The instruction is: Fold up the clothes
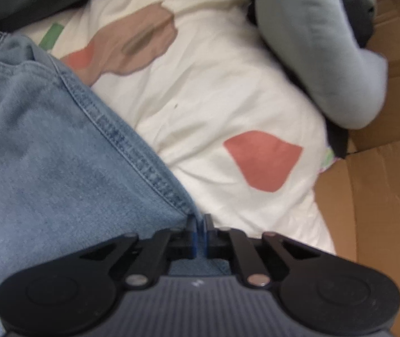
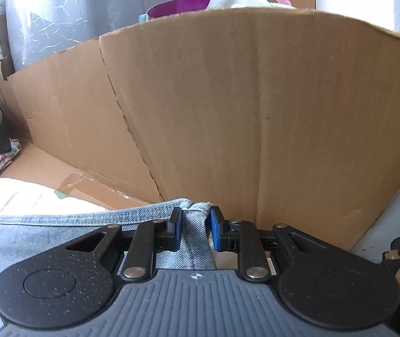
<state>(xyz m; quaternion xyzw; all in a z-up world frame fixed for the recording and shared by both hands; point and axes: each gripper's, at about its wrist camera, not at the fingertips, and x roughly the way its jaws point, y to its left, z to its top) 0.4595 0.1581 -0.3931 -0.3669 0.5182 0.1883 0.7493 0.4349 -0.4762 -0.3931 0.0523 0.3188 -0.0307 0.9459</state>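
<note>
Pinching the jeans at two edges, left tongs and right tongs both clench denim, likely to lift it above the quilt for folding.

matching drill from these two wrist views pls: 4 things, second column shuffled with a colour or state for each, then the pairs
Things:
1. jeans
2. quilt
3. left gripper
4. cardboard wall

Colour or state:
A. plain brown, standing upright behind the gripper
B. shut on a thin denim edge
C. white with red and tan patches
D. light blue with a stitched seam

Pairs: 1-D, 2-C, 3-B, 4-A

The right gripper also pinches a bunched fold of the jeans.
</note>
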